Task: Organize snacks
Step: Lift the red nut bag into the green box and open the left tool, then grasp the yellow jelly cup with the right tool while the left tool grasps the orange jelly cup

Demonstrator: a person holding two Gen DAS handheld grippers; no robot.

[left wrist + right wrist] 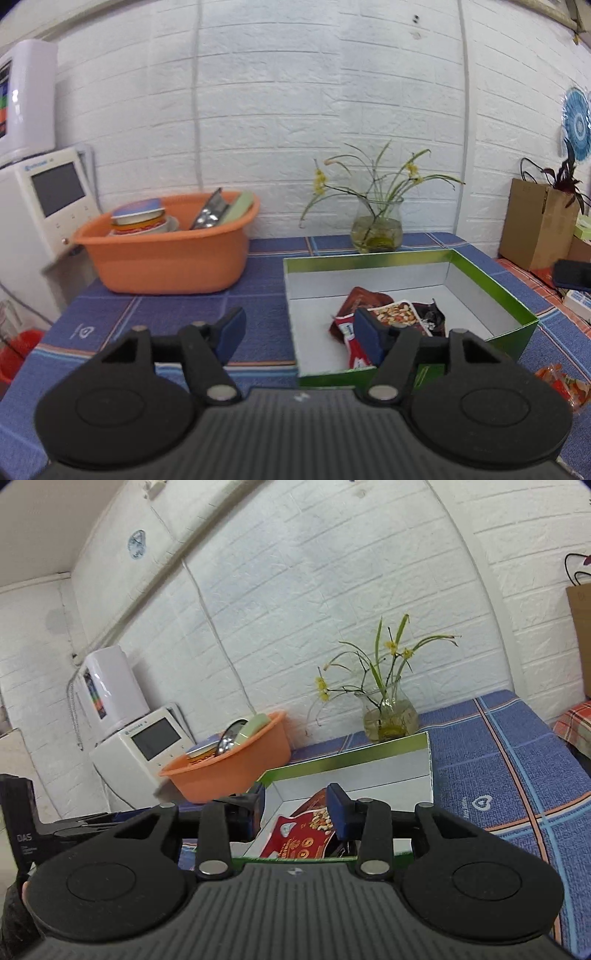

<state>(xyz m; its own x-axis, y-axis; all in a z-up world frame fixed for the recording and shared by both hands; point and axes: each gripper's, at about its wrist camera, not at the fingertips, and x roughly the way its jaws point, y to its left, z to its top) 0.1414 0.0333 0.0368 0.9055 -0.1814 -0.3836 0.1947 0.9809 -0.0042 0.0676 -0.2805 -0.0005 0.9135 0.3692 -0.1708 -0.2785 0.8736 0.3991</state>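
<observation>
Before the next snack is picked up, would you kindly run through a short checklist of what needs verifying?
1. Left hand-held gripper open and holding nothing: ok.
2. Right hand-held gripper open and holding nothing: ok.
3. Green box has its top open, with free floor space: ok.
4. Snack packets lie inside the box: ok.
5. Orange-wrapped snack on the tablecloth outside the box: not ok.
6. Other loose snacks: cannot tell.

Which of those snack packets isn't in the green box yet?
The orange packet lying on the blue tablecloth, right of the green box. The red nut packets already lie inside the box.
</observation>
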